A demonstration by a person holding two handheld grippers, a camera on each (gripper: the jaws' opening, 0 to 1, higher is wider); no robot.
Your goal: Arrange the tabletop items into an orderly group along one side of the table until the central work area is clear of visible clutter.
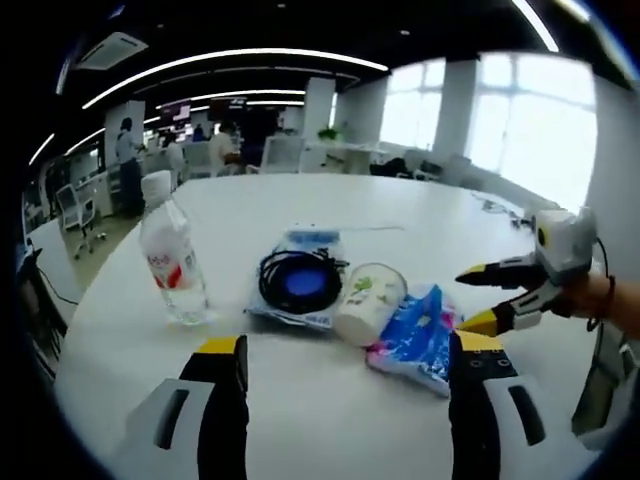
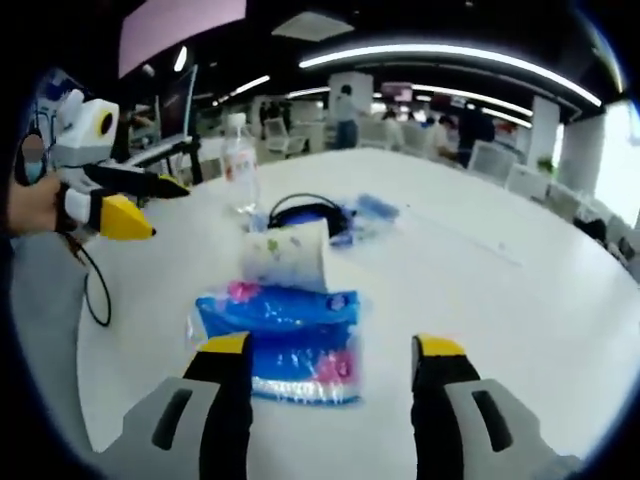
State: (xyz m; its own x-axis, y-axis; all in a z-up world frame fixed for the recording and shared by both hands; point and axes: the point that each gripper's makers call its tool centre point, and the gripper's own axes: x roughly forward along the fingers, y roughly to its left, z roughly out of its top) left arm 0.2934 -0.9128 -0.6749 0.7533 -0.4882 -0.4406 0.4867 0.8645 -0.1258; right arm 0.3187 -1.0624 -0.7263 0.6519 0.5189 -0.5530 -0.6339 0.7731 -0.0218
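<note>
Left gripper (image 1: pixel 345 360) — grey body, black jaws, yellow tips, right gripper (image 2: pixel 330 360) alike, dark wrist band

Table (image 1: pixel 330 400): white, round.
Paper cup (image 1: pixel 368 302): on its side, my landmark.
Cable pack (image 1: pixel 300 283): touching cup, bottle side.
Water bottle (image 1: pixel 173 265): upright, beyond pack.
Blue packet (image 1: pixel 420 338): against cup's other side.

bottle (image 2: pixel 239 160) label: blurred | cup (image 1: pixel 367 303) rim: perhaps hidden by tissue pack (image 1: pixel 415 340)
</note>
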